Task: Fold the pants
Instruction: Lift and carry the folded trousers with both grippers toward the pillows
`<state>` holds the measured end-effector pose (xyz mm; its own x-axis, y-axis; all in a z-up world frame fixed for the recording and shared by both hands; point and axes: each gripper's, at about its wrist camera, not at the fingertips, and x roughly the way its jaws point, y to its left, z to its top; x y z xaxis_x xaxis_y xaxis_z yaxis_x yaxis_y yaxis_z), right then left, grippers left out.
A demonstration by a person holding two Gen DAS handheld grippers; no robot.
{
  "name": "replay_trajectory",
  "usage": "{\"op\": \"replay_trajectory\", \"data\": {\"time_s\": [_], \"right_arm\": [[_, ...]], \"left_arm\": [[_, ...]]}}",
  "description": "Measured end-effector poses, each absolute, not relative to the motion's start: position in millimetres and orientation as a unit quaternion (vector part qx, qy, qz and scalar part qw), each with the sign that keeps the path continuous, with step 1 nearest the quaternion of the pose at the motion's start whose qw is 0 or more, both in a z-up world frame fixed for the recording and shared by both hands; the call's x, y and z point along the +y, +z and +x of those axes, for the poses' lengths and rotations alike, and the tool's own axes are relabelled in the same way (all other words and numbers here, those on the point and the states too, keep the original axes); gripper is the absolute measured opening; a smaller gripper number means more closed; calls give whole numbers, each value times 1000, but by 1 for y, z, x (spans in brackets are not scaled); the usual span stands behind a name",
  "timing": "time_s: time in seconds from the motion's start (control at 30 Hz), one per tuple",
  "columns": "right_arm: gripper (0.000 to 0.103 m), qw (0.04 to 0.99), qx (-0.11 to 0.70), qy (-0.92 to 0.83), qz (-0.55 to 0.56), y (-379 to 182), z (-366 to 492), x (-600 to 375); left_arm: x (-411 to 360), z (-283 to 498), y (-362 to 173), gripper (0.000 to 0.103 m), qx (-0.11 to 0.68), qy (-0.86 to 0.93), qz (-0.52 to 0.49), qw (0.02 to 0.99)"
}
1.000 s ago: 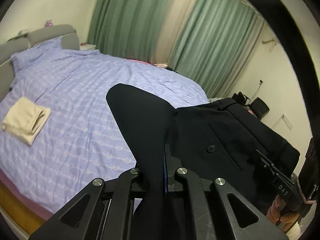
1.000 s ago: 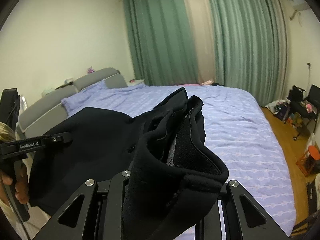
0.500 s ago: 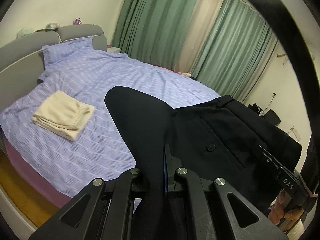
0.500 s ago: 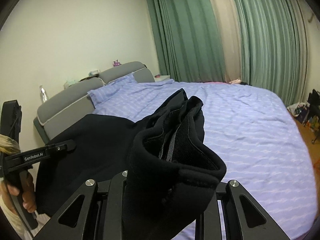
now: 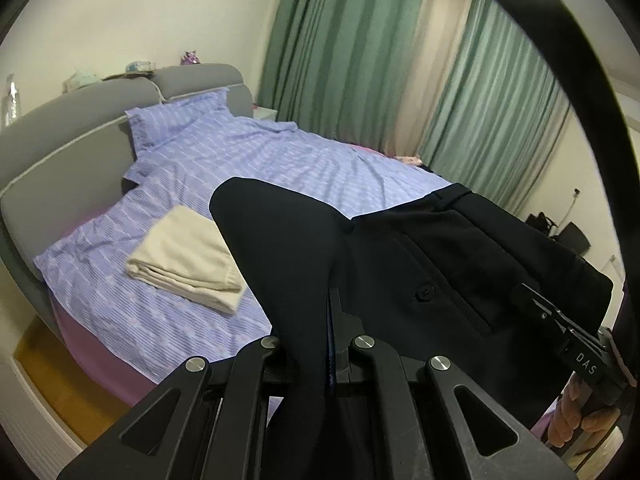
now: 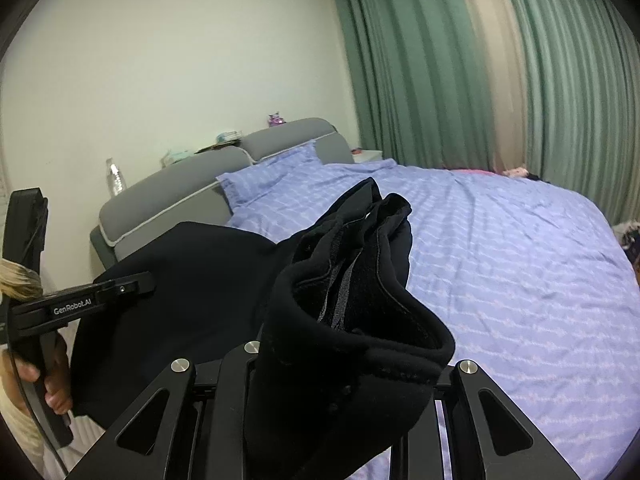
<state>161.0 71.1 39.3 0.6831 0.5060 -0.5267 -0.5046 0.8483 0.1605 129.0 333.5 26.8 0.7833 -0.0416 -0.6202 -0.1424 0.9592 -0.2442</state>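
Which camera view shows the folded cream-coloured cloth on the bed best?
The left wrist view: the folded cream-coloured cloth lies fully visible on the purple striped bed cover. The right wrist view does not show it; the black pants block that side.

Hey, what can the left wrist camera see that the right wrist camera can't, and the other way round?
Only the left wrist view shows the folded cream cloth lying on the bed and the pants' button. Only the right wrist view shows the plastic bottle behind the headboard and the bunched waistband. Both show the black pants held in the air, the purple bedcover, the grey headboard and the green curtains.
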Motion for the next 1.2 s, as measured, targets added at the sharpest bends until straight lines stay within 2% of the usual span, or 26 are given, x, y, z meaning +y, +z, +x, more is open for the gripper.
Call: {"op": "replay_trajectory", "data": {"time_s": [0.47, 0.67, 0.9, 1.2], "right_arm": [[25, 904, 324, 277, -1, 17, 209, 133], [25, 906, 347, 243, 0, -11, 222, 196], [25, 892, 412, 180, 47, -51, 241, 279], [25, 881, 442, 158, 62, -93, 292, 355]], "left_arm": [[399, 177, -5, 8, 352, 20, -139, 925], [465, 207, -33, 8, 384, -20, -139, 912], [558, 251, -64, 8, 445, -63, -123, 885], [641, 314, -80, 8, 452, -87, -92, 883]]}}
